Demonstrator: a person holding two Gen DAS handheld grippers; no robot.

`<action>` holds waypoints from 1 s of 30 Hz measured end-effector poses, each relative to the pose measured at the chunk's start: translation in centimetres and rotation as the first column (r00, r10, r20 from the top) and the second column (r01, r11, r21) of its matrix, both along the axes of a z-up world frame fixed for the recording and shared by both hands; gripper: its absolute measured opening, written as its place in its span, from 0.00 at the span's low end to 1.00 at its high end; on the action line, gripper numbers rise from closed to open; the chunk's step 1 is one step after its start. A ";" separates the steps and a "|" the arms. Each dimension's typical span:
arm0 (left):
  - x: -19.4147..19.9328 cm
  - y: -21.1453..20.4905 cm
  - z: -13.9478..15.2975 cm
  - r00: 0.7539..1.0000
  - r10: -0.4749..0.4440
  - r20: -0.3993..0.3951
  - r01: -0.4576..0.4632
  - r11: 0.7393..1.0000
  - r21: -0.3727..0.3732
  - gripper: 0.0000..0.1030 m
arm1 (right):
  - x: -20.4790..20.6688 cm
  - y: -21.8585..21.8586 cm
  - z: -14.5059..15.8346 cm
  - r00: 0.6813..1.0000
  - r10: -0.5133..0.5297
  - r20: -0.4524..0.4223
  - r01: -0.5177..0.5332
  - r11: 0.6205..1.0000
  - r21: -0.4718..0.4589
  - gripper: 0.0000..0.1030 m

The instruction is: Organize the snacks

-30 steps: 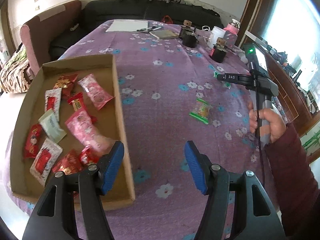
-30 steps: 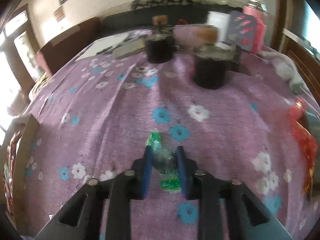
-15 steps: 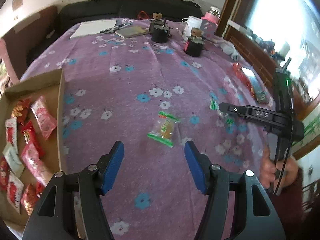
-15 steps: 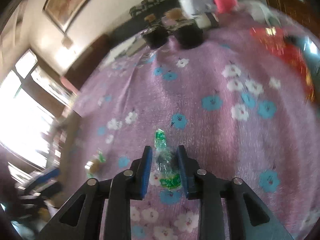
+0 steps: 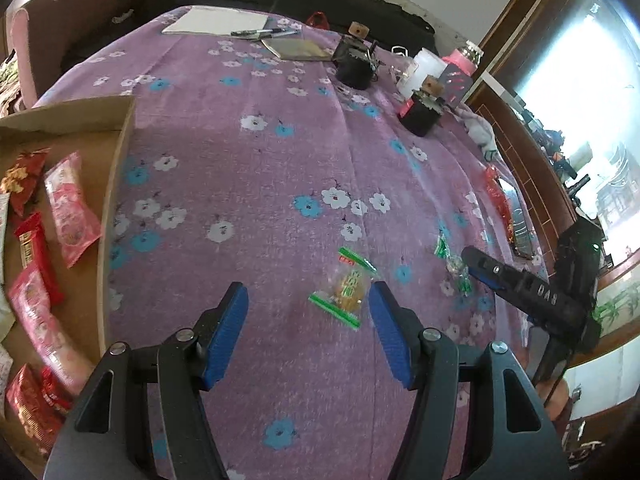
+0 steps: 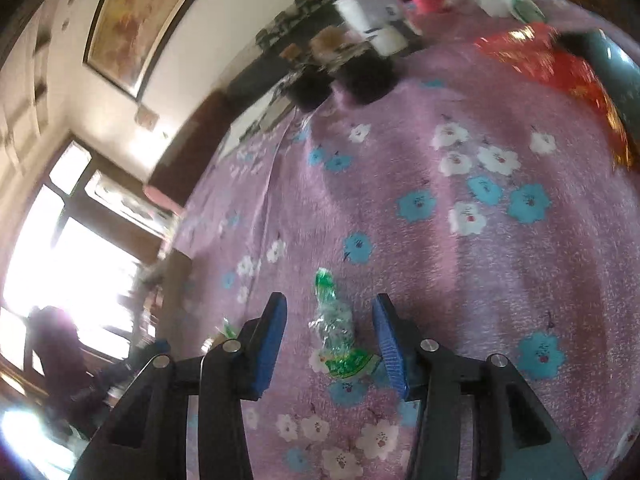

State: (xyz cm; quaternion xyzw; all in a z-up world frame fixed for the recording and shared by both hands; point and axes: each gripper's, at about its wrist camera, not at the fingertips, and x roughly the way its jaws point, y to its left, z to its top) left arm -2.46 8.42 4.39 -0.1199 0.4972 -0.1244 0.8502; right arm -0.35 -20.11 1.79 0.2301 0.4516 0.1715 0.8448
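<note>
My left gripper (image 5: 308,308) is open above the purple flowered cloth. A clear snack pack with green ends (image 5: 346,286) lies just ahead, near its right finger. A cardboard tray (image 5: 116,184) at the left holds several red and pink snack packs (image 5: 68,204). My right gripper (image 6: 328,320) is open, and a crumpled clear-and-green wrapper (image 6: 336,328) lies on the cloth between its fingers, touching neither. In the left wrist view the right gripper (image 5: 472,260) is at the right, by that wrapper (image 5: 458,270).
Two black jars (image 5: 354,68) (image 5: 420,114), a white cup (image 5: 424,66), a pink bottle (image 5: 460,60), papers and pens (image 5: 256,32) stand at the far end. A red packet (image 6: 560,68) lies near the right edge.
My right gripper has opened and let go of the green wrapper, which now lies between its fingers. My left gripper has swung right from the tray to the snack pack.
</note>
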 end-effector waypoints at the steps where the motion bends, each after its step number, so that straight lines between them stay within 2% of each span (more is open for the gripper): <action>1: 0.3 -0.4 -0.2 1.000 -0.008 -0.005 0.008 1.000 0.001 0.60 | -0.2 0.7 0.2 1.000 0.008 0.012 -0.007 0.999 -0.046 0.47; 6: 1.5 -2.4 -1.5 0.999 -0.038 -0.015 0.039 0.997 0.062 0.60 | -0.9 2.7 0.4 0.999 0.028 0.042 -0.019 0.979 -0.204 0.46; 9: 1.8 -3.9 -2.3 0.998 -0.061 -0.001 0.060 0.988 0.143 0.60 | -1.2 3.7 0.5 0.998 0.044 0.052 -0.027 0.959 -0.281 0.46; 15: 1.4 -5.8 -2.9 0.988 -0.121 0.095 0.086 0.948 0.306 0.60 | -1.4 3.9 0.5 0.998 0.044 0.054 -0.023 0.945 -0.327 0.42; 16: 1.3 -5.9 -3.0 0.986 -0.133 0.100 0.094 0.943 0.320 0.58 | -1.3 4.0 0.5 0.998 0.044 0.055 -0.023 0.943 -0.332 0.42; 17: 1.3 -6.1 -3.1 0.984 -0.147 0.103 0.104 0.936 0.335 0.50 | -1.3 4.1 0.5 0.997 0.046 0.057 -0.024 0.940 -0.341 0.41; 18: 1.1 -6.2 -3.1 0.981 -0.155 0.117 0.108 0.937 0.333 0.47 | -1.3 4.2 0.5 0.997 0.046 0.059 -0.022 0.936 -0.352 0.41; 20: 1.1 -6.3 -3.0 0.978 -0.166 0.124 0.116 0.935 0.334 0.30 | -1.4 4.5 0.5 0.997 0.041 0.065 -0.014 0.925 -0.379 0.33; 23: 0.8 -6.2 -2.8 0.978 -0.162 0.127 0.114 0.940 0.322 0.30 | -1.4 4.2 0.5 0.997 0.024 0.071 0.006 0.920 -0.392 0.23; 27: 0.1 -5.6 -1.8 0.978 -0.148 0.146 0.102 0.955 0.280 0.30 | -1.3 3.9 0.5 0.997 0.017 0.075 0.012 0.927 -0.375 0.23; 30: -1.0 -4.1 -0.3 0.979 -0.125 0.159 0.089 0.973 0.214 0.30 | -1.4 3.8 0.7 0.996 0.015 0.089 0.019 0.932 -0.362 0.23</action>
